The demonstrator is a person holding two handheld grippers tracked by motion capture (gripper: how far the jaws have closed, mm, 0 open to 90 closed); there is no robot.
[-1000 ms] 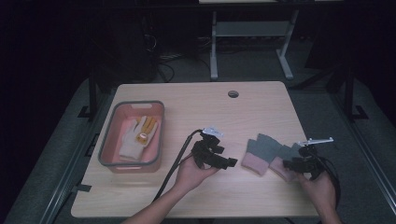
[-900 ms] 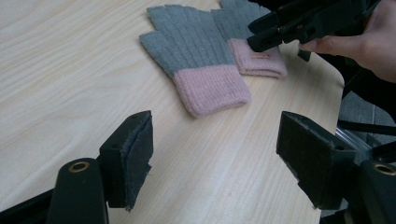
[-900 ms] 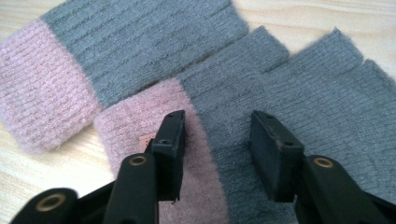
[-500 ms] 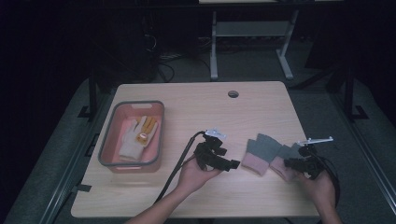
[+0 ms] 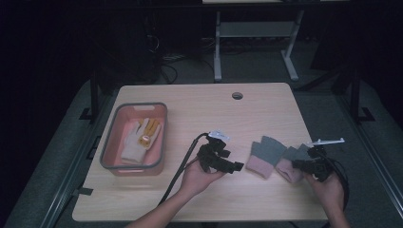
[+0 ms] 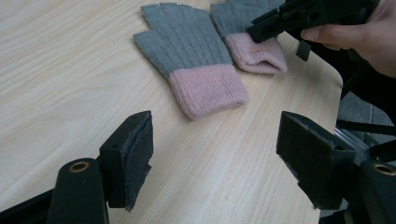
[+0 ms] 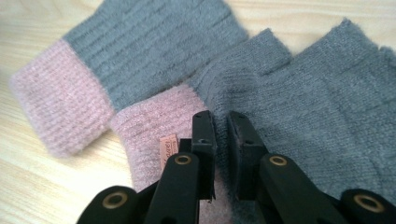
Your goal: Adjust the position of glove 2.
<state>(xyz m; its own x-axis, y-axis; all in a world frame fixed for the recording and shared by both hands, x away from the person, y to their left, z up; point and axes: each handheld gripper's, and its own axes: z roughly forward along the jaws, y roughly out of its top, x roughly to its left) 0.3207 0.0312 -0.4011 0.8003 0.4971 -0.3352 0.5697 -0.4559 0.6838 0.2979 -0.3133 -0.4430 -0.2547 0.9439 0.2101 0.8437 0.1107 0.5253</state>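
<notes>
at nine o'clock on the wooden table (image 5: 199, 107) sits a pink bin (image 5: 110, 151) with a grey rim, holding a pale glove with yellow fingers (image 5: 138, 141); it stands well apart from the work. toward the middle, the left gripper (image 5: 236, 166) rests in the person's left hand (image 5: 197, 177), jaws spread wide with nothing between them, pointing at three o'clock toward the near glove (image 6: 194, 58). bare tabletop lies between its pads and that glove's pink cuff, with nothing in the way. its black cable loops back toward six o'clock along the forearm.

further right, two grey gloves with pink cuffs lie flat side by side, touching or slightly overlapping. the right gripper (image 7: 221, 128) has just been closing its jaws and now pinches a fold of the far glove (image 7: 299, 93) where the cuff meets the grey knit, beside a small tag (image 7: 167, 150). how much fabric sits between the pads is hard to make out. the right hand (image 5: 328, 187) is cut off at the bottom edge.

the far glove lies close to the table's three o'clock edge, with little room beyond it; open surface stretches toward twelve o'clock, up to a cable hole (image 5: 237, 95).
</notes>
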